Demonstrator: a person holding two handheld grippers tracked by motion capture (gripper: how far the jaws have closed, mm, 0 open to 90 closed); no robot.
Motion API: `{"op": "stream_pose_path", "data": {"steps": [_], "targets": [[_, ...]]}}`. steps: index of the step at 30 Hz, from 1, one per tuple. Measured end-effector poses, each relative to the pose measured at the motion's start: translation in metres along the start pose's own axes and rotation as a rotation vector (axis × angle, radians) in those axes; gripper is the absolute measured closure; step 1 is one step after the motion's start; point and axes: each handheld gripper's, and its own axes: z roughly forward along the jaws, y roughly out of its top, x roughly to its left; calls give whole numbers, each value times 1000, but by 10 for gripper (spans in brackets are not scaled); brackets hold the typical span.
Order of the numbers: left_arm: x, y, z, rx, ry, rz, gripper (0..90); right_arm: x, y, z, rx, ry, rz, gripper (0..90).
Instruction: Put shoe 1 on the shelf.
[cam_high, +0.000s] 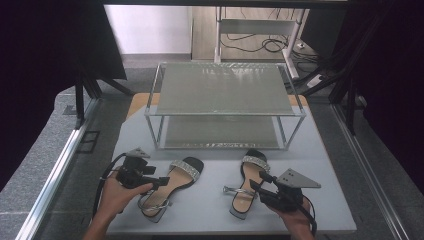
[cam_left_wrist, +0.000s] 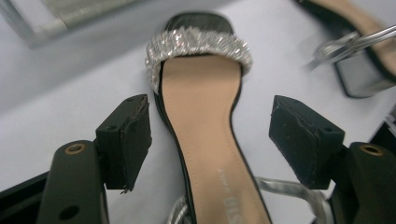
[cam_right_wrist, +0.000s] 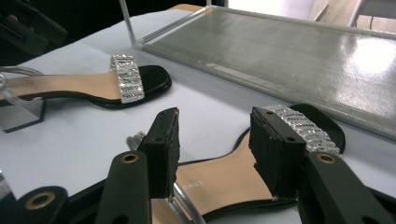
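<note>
From the high view, a two-tier metal shoe rack (cam_high: 225, 102) stood on the grey worktop (cam_high: 215, 210) with both shelves bare, and two rhinestone-strap sandals lay in front of it: the left sandal (cam_high: 175, 180) near the rack's left front leg, the right sandal (cam_high: 248, 182) near its right front corner, well apart from each other. The left hand-held gripper (cam_high: 161, 181) hovered at the left sandal's heel end, and the right hand-held gripper (cam_high: 259, 185) sat over the right sandal's heel end. In the left gripper view, the left hand-held gripper (cam_left_wrist: 210, 140) had its jaws wide apart, straddling the left sandal's (cam_left_wrist: 205, 135) insole without pressing on it. In the right gripper view, the right hand-held gripper (cam_right_wrist: 215, 149) stood with jaws apart above the right sandal (cam_right_wrist: 261, 172), the pads not clamped on it, while the rack's lower shelf (cam_right_wrist: 299, 60) lay just beyond the toe. Judging by this, the work was at its start: neither sandal was gripped or lifted, and both remained to be grasped and set on the rack.
</note>
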Motion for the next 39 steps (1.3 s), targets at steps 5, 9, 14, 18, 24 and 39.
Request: {"op": "stream_pose_path", "data": {"steps": [5,9,14,18,24,39], "targets": [[-5,3,26,125,48,19,282,-1,-2,2,9,-12,9,524],[-10,2,39,189,79,18,267,-2,-2,2,8,-23,14,522],[-14,3,49,238,117,19,258,-2,-5,4,18,-26,24,519],[-15,3,55,274,137,8,258,-3,-7,6,21,-21,25,517],[-19,4,68,348,152,16,333,-6,-8,7,28,-28,41,515],[-12,4,63,300,158,-36,409,-13,-6,2,-15,4,68,514]]}}
